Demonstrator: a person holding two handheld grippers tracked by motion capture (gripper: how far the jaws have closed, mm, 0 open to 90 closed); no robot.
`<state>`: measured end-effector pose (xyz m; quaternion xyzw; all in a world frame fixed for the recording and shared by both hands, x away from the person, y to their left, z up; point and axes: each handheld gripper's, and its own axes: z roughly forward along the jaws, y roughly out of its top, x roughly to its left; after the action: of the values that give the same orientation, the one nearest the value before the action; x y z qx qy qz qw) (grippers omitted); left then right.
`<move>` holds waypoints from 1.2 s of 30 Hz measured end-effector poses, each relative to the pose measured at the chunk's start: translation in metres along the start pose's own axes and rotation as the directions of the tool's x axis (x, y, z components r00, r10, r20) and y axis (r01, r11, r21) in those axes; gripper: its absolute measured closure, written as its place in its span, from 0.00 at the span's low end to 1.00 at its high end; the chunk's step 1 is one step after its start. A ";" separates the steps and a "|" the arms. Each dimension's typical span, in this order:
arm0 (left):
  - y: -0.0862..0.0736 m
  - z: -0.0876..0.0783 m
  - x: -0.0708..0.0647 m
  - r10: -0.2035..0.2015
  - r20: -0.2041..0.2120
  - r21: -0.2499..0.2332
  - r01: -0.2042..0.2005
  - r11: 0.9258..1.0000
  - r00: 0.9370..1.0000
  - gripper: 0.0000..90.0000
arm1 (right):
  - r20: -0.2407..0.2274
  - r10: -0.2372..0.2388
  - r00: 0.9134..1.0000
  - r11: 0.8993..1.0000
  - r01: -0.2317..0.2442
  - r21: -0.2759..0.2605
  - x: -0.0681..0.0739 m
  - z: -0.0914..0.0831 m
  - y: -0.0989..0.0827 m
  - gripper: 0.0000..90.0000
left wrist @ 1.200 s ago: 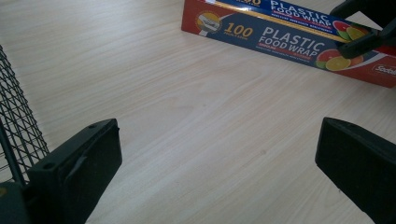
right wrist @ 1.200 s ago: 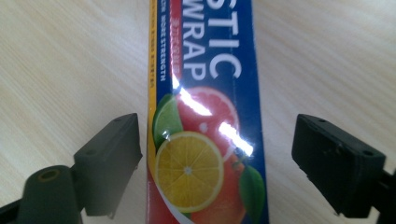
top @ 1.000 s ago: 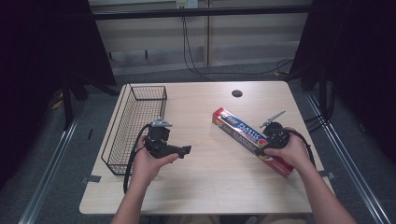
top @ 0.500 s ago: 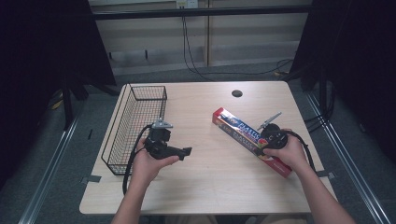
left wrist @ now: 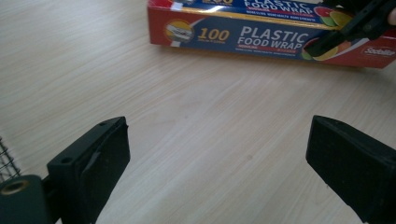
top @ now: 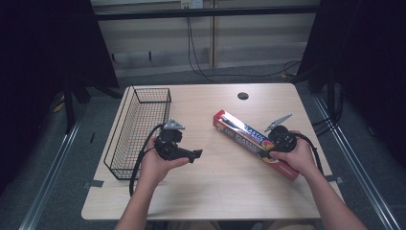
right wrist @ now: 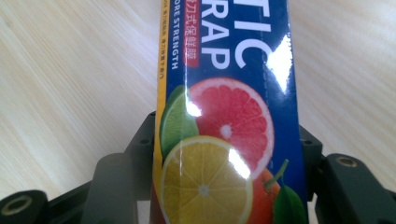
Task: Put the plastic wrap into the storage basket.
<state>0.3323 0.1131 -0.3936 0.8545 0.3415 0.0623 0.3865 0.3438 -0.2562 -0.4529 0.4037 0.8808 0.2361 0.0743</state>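
High view: light wood worktop (top: 225,191) with a black wire basket (top: 139,129) along its left side and a plastic food wrap box (top: 239,135) lying diagonally right of centre, its near end toward the right edge. A dark round grommet (top: 242,96) sits near the far edge.

Left tongs (top: 194,155) are held in the left hand (top: 155,165) just right of the basket, pointing toward the box but well apart from it. Left gripper view: jaws spread wide, nothing between them but bare wood; the box (left wrist: 261,37) lies across the top, blue side reading "100 PLASTIC FOOD WRAP".

Right tongs (top: 268,146), held in the right hand (top: 294,158), are at the near half of the box. Right gripper view: the box (right wrist: 224,140) runs straight up between the jaws, citrus picture facing the camera, one jaw against each long side. Reads as clamped on the box, which still lies on the worktop.
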 end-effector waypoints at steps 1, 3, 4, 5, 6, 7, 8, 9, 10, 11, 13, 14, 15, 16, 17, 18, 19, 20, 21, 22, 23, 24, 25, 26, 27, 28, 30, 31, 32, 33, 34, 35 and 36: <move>0.002 0.002 0.000 -0.001 0.007 -0.006 0.001 1.000 1.000 0.07 | -0.005 0.004 1.000 1.000 -0.004 -0.007 0.000 -0.001 0.001 0.48; 0.007 0.003 0.001 0.011 0.005 0.004 -0.011 1.000 1.000 0.07 | -0.024 -0.009 1.000 1.000 0.009 -0.025 0.001 -0.004 0.003 0.48; 0.010 0.005 0.001 -0.005 0.014 -0.012 0.006 1.000 1.000 0.07 | -0.026 -0.014 1.000 0.999 0.013 -0.029 0.002 -0.005 0.004 0.48; 0.012 0.004 0.001 0.010 0.014 0.007 -0.010 1.000 1.000 0.07 | -0.029 -0.020 0.999 0.999 0.019 -0.034 0.004 -0.007 0.006 0.48; 0.015 0.004 0.001 0.005 0.023 -0.001 -0.005 1.000 1.000 0.08 | -0.028 -0.025 0.999 0.999 0.024 -0.033 0.004 -0.008 0.006 0.48; 0.018 0.005 0.000 0.012 0.024 -0.001 -0.012 1.000 1.000 0.08 | -0.033 -0.036 0.999 0.999 0.035 -0.039 0.005 -0.008 0.007 0.48; 0.022 0.005 0.000 0.029 0.021 0.012 -0.030 0.999 0.999 0.08 | -0.041 -0.042 0.998 0.998 0.041 -0.040 0.006 -0.009 0.008 0.48; 0.024 0.006 -0.001 0.029 0.027 0.009 -0.029 1.000 0.999 0.08 | -0.046 -0.049 0.998 0.998 0.047 -0.041 0.007 -0.010 0.008 0.48; 0.029 0.007 -0.001 0.042 0.037 0.013 -0.043 0.999 0.998 0.08 | -0.051 -0.055 0.997 0.998 0.053 -0.041 0.008 -0.010 0.009 0.48; 0.032 0.007 -0.001 0.047 0.035 0.017 -0.048 0.999 0.998 0.08 | -0.049 -0.067 0.997 0.997 0.065 -0.041 0.010 -0.011 0.010 0.48; 0.040 0.007 -0.001 0.058 0.045 0.012 -0.058 0.998 0.997 0.08 | -0.046 -0.085 0.995 0.996 0.083 -0.038 0.012 -0.012 0.011 0.48; 0.044 0.007 -0.001 0.064 0.043 0.025 -0.065 0.998 0.997 0.08 | -0.049 -0.092 0.995 0.995 0.089 -0.044 0.013 -0.012 0.012 0.48; 0.049 0.009 -0.002 0.069 0.048 0.015 -0.070 0.997 0.996 0.07 | -0.058 -0.091 0.994 0.995 0.088 -0.046 0.013 -0.013 0.012 0.48; 0.053 0.009 -0.002 0.087 0.051 0.027 -0.089 0.996 0.995 0.07 | -0.068 -0.097 0.993 0.994 0.093 -0.051 0.014 -0.014 0.012 0.48; 0.058 0.010 -0.003 0.094 0.059 0.025 -0.096 0.995 0.994 0.06 | -0.082 -0.095 0.992 0.994 0.091 -0.052 0.015 -0.015 0.013 0.48; 0.062 0.011 -0.004 0.107 0.067 0.022 -0.108 0.994 0.992 0.06 | -0.082 -0.116 0.990 0.992 0.112 -0.053 0.016 -0.015 0.013 0.48; 0.065 0.012 -0.005 0.113 0.066 0.024 -0.115 0.993 0.991 0.06 | -0.085 -0.119 0.989 0.992 0.115 -0.052 0.018 -0.016 0.013 0.48; 0.069 0.014 -0.006 0.122 0.074 0.023 -0.124 0.992 0.990 0.06 | -0.090 -0.124 0.988 0.992 0.120 -0.048 0.020 -0.016 0.014 0.48; 0.072 0.015 -0.007 0.131 0.078 0.032 -0.134 0.991 0.988 0.06 | -0.092 -0.140 0.986 0.989 0.135 -0.053 0.020 -0.017 0.015 0.48; 0.075 0.017 -0.008 0.147 0.079 0.034 -0.150 0.988 0.986 0.06 | -0.100 -0.146 0.984 0.988 0.141 -0.055 0.022 -0.017 0.015 0.48; 0.078 0.017 -0.009 0.169 0.082 0.051 -0.173 0.984 0.982 0.05 | -0.107 -0.151 0.983 0.988 0.146 -0.058 0.023 -0.017 0.015 0.48; 0.081 0.019 -0.011 0.164 0.084 0.048 -0.169 0.985 0.983 0.05 | -0.113 -0.162 0.980 0.986 0.156 -0.065 0.024 -0.018 0.016 0.48; 0.084 0.020 -0.011 0.181 0.095 0.056 -0.187 0.981 0.979 0.04 | -0.117 -0.170 0.978 0.984 0.164 -0.065 0.025 -0.018 0.016 0.48; 0.086 0.022 -0.013 0.182 0.103 0.055 -0.188 0.981 0.978 0.04 | -0.117 -0.182 0.976 0.982 0.175 -0.070 0.027 -0.019 0.017 0.48; 0.088 0.024 -0.014 0.189 0.109 0.064 -0.197 0.978 0.976 0.04 | -0.121 -0.182 0.976 0.982 0.174 -0.072 0.028 -0.020 0.017 0.48; 0.090 0.027 -0.015 0.199 0.126 0.081 -0.210 0.974 0.972 0.03 | -0.128 -0.190 0.973 0.980 0.181 -0.080 0.029 -0.020 0.018 0.48; 0.094 0.033 -0.018 0.218 0.137 0.085 -0.231 0.969 0.966 0.01 | -0.132 -0.202 0.970 0.978 0.193 -0.080 0.030 -0.020 0.019 0.48; 0.095 0.036 -0.020 0.206 0.138 0.083 -0.218 0.972 0.969 0.01 | -0.132 -0.211 0.969 0.977 0.202 -0.074 0.031 -0.021 0.019 0.48; 0.097 0.039 -0.021 0.219 0.143 0.097 -0.234 0.967 0.965 0.01 | -0.128 -0.222 0.967 0.974 0.214 -0.074 0.032 -0.021 0.019 0.48; 0.098 0.042 -0.022 0.236 0.151 0.105 -0.253 0.962 0.960 0.00 | -0.131 -0.220 0.967 0.975 0.212 -0.068 0.033 -0.021 0.019 0.48; 0.098 0.045 -0.024 0.245 0.152 0.105 -0.262 0.959 0.957 0.00 | -0.137 -0.224 0.965 0.974 0.217 -0.064 0.034 -0.021 0.020 0.48; 0.099 0.048 -0.026 0.256 0.166 0.122 -0.277 0.953 0.952 0.00 | -0.136 -0.232 0.963 0.972 0.224 -0.072 0.035 -0.020 0.020 0.48; 0.099 0.051 -0.027 0.266 0.177 0.133 -0.291 0.948 0.948 0.00 | -0.143 -0.236 0.961 0.971 0.228 -0.072 0.035 -0.021 0.020 0.48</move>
<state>0.3840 0.0184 -0.3557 0.9242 0.1897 0.0217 0.3307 0.3273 -0.2261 -0.4233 0.2765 0.9182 0.2799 0.0456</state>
